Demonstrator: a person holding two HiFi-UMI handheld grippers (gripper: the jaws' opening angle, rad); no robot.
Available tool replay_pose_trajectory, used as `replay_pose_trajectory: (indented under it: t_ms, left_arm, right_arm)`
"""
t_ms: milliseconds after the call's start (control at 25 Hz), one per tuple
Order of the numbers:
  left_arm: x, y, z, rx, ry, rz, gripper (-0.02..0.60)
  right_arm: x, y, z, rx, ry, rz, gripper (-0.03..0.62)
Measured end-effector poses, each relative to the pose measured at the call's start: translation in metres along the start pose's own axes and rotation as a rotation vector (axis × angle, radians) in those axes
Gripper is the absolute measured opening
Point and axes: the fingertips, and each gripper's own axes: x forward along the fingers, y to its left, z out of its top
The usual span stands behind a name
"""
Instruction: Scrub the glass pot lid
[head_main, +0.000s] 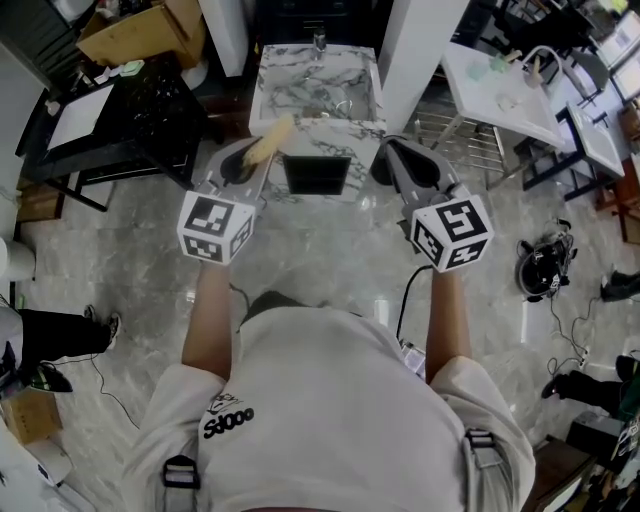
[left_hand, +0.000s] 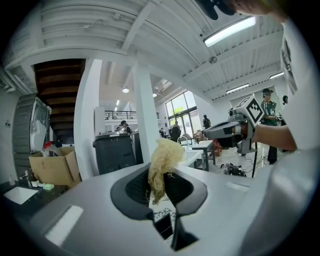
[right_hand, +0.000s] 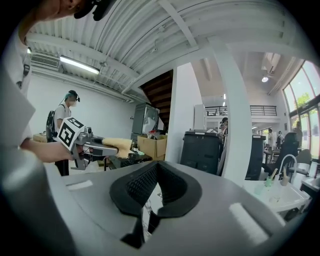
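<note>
A pale fibrous scrubber (left_hand: 162, 160) is clamped in the left gripper (head_main: 252, 163). The right gripper (right_hand: 156, 172) is closed on nothing. The glass pot lid is shown in none of the 3 views. It is judged heavy, slippery and breakable, best held by its knob.

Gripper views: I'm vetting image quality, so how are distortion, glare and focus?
Left gripper view: heavy fisheye, black corners, ceiling light strip glaring, fibre scrubber sharp. Right gripper view: same fisheye, windows washed out. Head view: evenly lit, sharp.
</note>
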Motion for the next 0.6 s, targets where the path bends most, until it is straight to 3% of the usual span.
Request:
replay_pose_trajectory:
  t_ms: [240, 600]
  left_arm:
    - [0.009, -0.013, -0.002, 0.022, 0.023, 0.014, 0.044]
    - [0.033, -0.004, -0.010, -0.009, 0.025, 0.011, 0.044]
  right_arm:
    - [-0.004, -0.013, -0.008, -0.004, -0.003, 0.004, 0.003]
    - [0.008, -0.032, -0.019, 0.029, 0.016, -0.006, 0.003]
